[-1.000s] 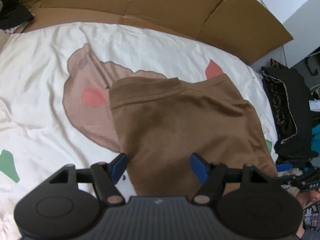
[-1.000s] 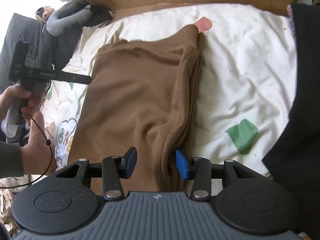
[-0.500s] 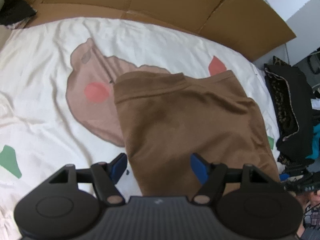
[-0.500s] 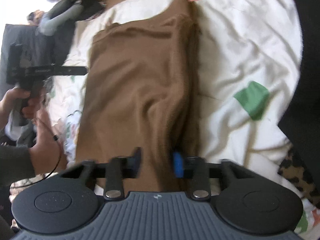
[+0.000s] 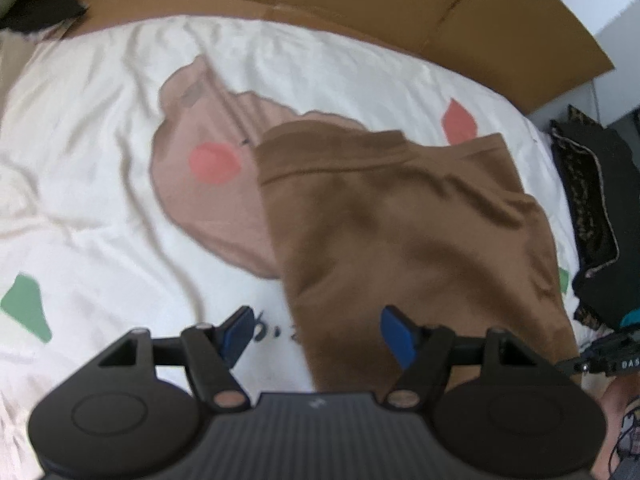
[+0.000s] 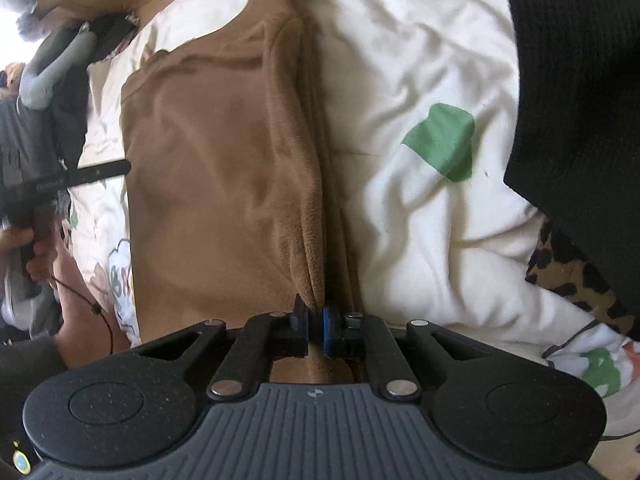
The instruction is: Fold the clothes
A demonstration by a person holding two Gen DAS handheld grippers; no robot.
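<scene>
The left gripper (image 5: 318, 330) hangs released, jaws wide, over the near left edge of the brown fleece garment (image 5: 404, 236), which lies folded on the bed's white printed sheet (image 5: 100, 120). The right gripper (image 6: 314, 326) is clenched on the garment's stacked right edge, beside black clothing (image 6: 580, 80).

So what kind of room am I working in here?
Likely a bedroom: the brown garment lies on a bed with a cartoon-print sheet, cardboard along its far edge, and piled clothes beside it.
</scene>
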